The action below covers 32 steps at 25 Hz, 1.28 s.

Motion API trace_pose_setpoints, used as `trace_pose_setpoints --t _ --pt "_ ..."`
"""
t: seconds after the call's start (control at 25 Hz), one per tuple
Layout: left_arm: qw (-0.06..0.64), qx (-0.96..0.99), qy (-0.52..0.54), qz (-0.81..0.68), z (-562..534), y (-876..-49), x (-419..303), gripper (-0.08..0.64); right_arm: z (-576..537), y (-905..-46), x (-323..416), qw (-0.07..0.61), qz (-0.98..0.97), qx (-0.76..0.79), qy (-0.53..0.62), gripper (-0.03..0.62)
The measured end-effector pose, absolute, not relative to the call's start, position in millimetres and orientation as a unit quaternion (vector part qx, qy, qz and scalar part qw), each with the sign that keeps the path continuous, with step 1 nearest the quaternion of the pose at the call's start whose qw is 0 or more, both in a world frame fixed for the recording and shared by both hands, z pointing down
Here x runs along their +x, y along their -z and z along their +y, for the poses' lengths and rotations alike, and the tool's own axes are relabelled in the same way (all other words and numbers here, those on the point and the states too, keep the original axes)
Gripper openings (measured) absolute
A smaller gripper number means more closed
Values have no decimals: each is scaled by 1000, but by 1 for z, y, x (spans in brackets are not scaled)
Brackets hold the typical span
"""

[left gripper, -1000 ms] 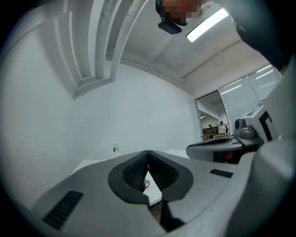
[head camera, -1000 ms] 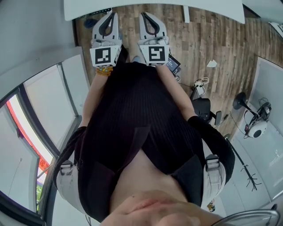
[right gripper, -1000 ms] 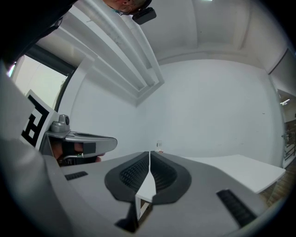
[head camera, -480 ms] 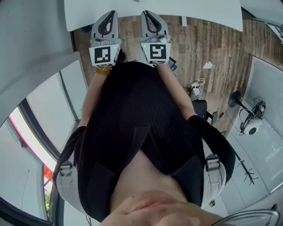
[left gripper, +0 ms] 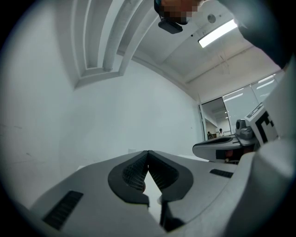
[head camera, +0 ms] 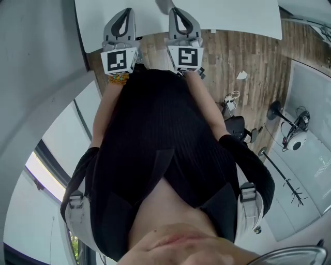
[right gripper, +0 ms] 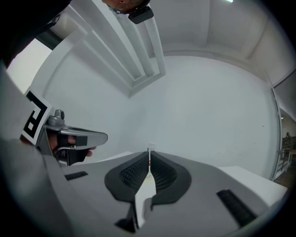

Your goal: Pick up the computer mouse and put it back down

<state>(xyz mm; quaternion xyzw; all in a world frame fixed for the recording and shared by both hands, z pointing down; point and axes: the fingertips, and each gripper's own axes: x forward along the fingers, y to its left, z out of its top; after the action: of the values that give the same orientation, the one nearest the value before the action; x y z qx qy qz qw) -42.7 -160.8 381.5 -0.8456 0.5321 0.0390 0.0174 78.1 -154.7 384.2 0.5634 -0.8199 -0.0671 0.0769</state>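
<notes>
1. Compared with a second ago, the left tool [head camera: 127,10] and the right tool [head camera: 175,10] reach further over the near edge of the white desk [head camera: 232,15]. More of the desk now shows.
2. There are two tools and one desk. Each tool's jaws are pressed together with nothing between them.
3. The computer mouse shows in no view, so its place, heading and long axis cannot be told.

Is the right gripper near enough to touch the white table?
Probably yes. The right gripper has its tip over the near edge of the white table in the head view, and nothing shows between them. Its fingers are shut.
</notes>
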Motion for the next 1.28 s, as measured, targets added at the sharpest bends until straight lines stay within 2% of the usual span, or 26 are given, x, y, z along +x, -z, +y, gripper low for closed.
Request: trace_pose_setpoints --t 0.28,0.68,1.28 --pt "15 -874 -47 483 -185 -382 -33 13 -179 -380 97 77 -778 619 72 31" --pt "24 -882 -35 470 -196 -387 -31 14 -204 -380 160 97 -740 661 84 31" --pt "33 -874 -17 484 -183 -392 -46 14 -225 -429 152 157 -783 601 25 32"
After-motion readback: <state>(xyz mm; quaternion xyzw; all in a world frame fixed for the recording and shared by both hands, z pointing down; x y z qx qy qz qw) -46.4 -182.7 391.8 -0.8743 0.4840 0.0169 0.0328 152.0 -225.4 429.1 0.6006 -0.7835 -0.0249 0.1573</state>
